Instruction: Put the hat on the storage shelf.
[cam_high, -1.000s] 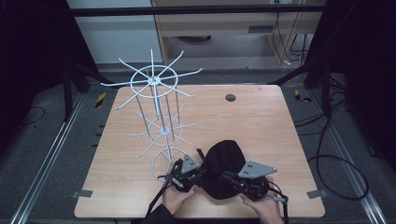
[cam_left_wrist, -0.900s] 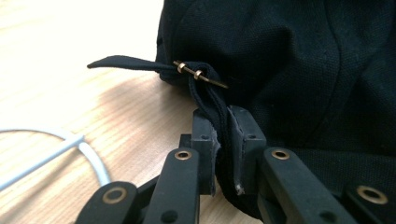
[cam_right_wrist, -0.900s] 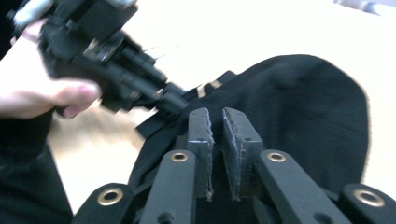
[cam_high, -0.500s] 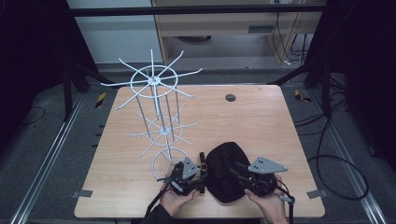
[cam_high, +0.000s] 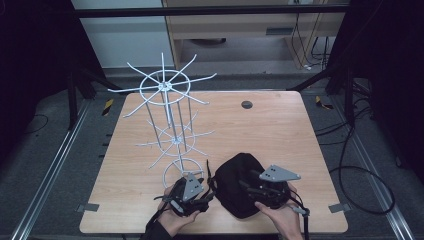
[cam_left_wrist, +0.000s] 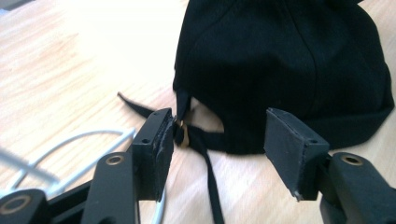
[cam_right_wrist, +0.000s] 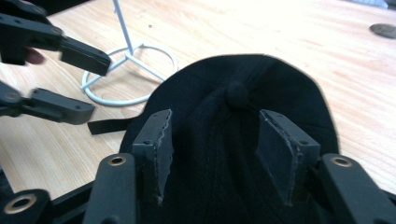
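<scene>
Near the front edge of the table (cam_high: 300, 130), a black cap (cam_high: 240, 185) is laid flat, just beside the ring base of a white wire rack (cam_high: 170, 125). The left gripper (cam_left_wrist: 219, 135) is held at the cap's back strap (cam_left_wrist: 205, 140) and the right gripper (cam_right_wrist: 212, 140) above its crown. Both grippers' jaws have just been opening and are spread wide, with nothing clamped.

Left gripper (cam_high: 200, 192) and right gripper (cam_high: 250, 186): black bodies wearing grey three-cornered plates, brass-ringed screw holes showing, black cables trailing; dark sleeve covering left forearm.
</scene>
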